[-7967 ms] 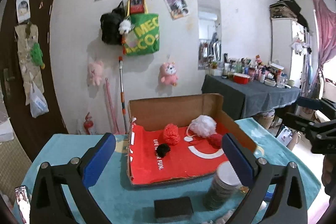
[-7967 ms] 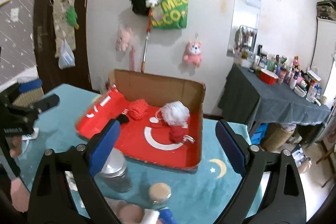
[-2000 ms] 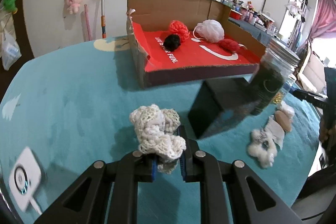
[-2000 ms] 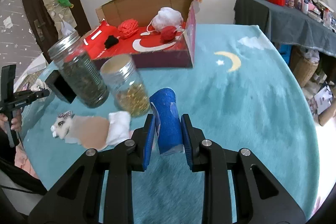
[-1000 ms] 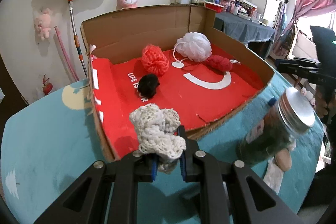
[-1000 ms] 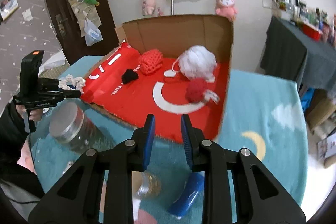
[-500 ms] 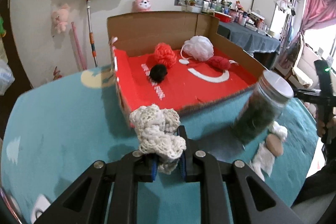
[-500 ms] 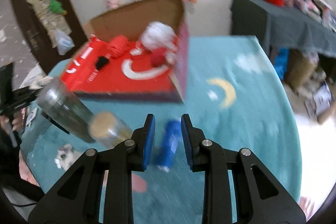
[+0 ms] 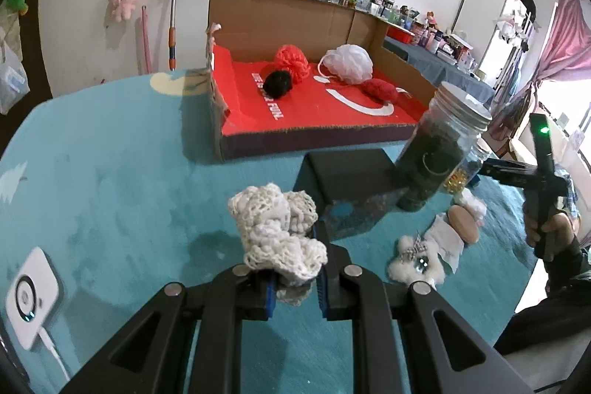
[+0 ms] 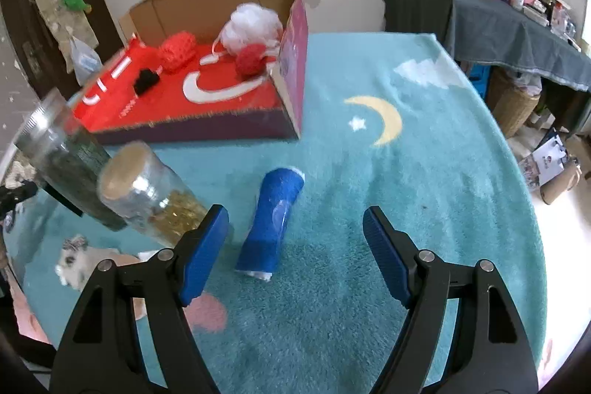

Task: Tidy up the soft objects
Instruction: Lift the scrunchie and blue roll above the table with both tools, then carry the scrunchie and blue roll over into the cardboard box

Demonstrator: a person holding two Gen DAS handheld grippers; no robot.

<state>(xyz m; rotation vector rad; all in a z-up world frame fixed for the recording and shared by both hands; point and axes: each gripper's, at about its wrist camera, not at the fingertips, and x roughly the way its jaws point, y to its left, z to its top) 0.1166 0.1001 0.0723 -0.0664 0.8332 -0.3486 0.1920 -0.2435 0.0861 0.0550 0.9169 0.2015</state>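
Left gripper [image 9: 295, 287] pinches a lumpy cream crochet piece [image 9: 277, 231] above the fuzzy teal rug [image 9: 110, 180]. Right gripper [image 10: 295, 242], jaws spread wide, brackets a blue roll [image 10: 275, 216] lying on the rug. Beyond, the cardboard box [image 9: 288, 17], red liner reading "FUN.", holds pom-like puffs; two lidded glass jars [image 10: 147, 194] stand beside the roll.

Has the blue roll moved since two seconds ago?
Yes. The blue roll, then clamped in the right gripper, now lies loose on the teal rug, beside the gold-filled jar.
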